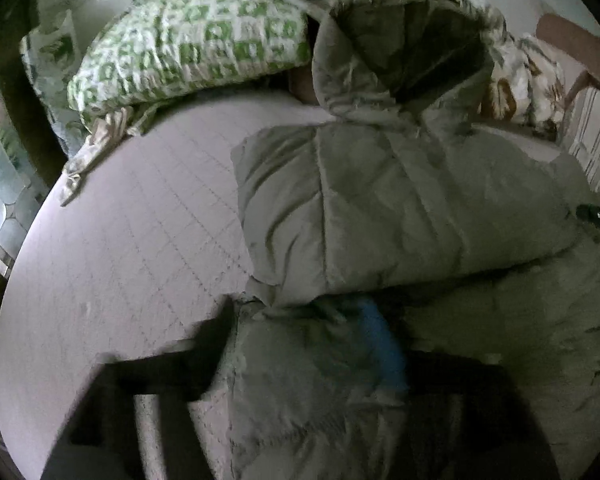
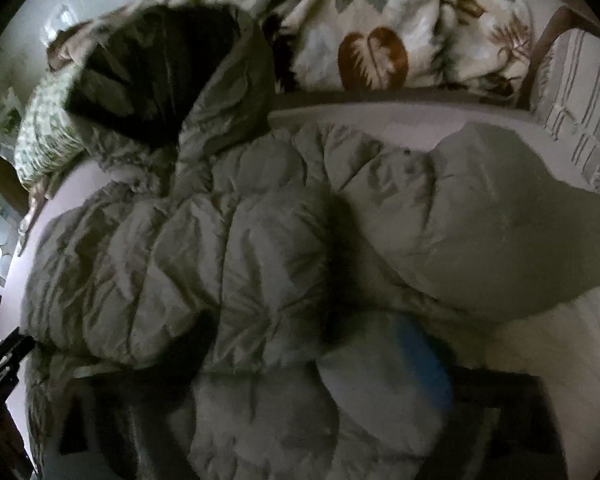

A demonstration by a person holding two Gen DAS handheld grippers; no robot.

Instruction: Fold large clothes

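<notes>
Here, jacket (image 1: 400,200) between both grippers' fingers.

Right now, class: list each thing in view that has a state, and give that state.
Jacket: partly folded on the bed, hood open.
Left gripper: shut on jacket.
Right gripper: shut on jacket.
Green pillow: lying at bed's head.
Leaf-print blanket: bunched up.

A home bedroom: a quilted mattress (image 1: 132,216), a green-patterned pillow (image 1: 188,44) and a leaf-print blanket (image 2: 380,28).
</notes>
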